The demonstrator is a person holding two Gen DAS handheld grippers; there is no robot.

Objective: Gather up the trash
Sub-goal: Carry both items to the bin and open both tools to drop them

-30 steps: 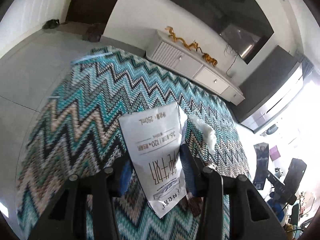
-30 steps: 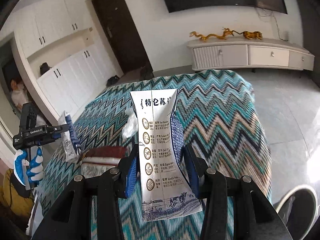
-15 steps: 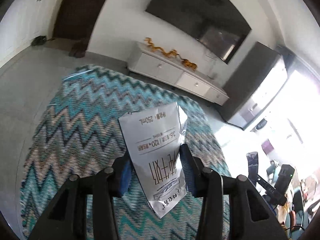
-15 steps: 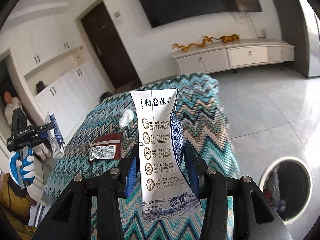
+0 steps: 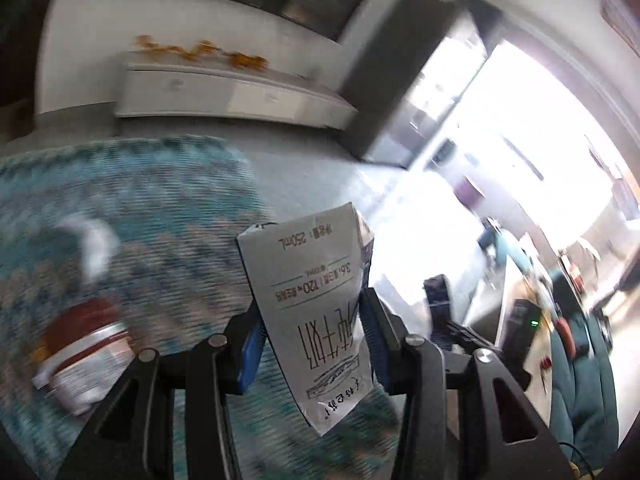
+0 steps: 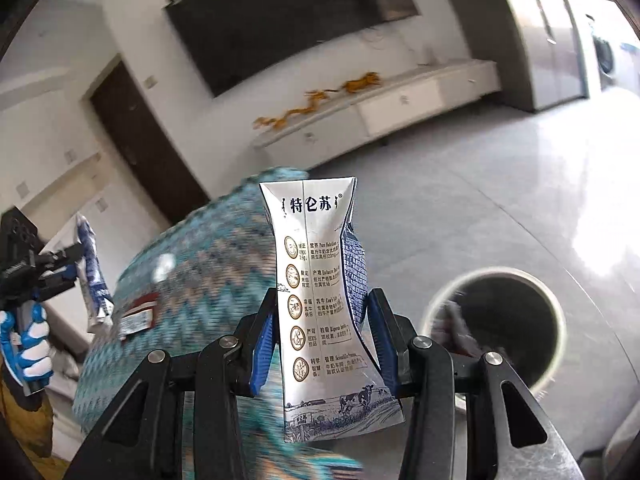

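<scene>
Milk cartons fill both grippers. The right gripper (image 6: 322, 340) has its blue pads pressed on the waist of a flattened silver milk carton (image 6: 320, 292), which stands upright between them, printed side to the camera, a cow scene at its lower edge. The left gripper (image 5: 310, 336) pinches a second flattened milk carton (image 5: 316, 308) the same way, its print upside down in that view; seen from the right wrist, this gripper (image 6: 60, 270) is at the far left, held by a hand in a blue and white glove (image 6: 26, 336).

Below both lies a teal zigzag rug (image 6: 208, 264). On it rest a red and silver wrapper (image 6: 138, 312) and, farther off, a crumpled bit of clear plastic (image 6: 164, 266), well apart from either gripper. To the right of the rug, on the grey tiled floor (image 6: 480, 200), stands a round trash bin (image 6: 496, 324) with a pale rim and a dark inside, just right of the right gripper's carton. Against the far wall, a white TV cabinet (image 6: 400, 108) carries golden dragon ornaments (image 6: 316, 104).
</scene>
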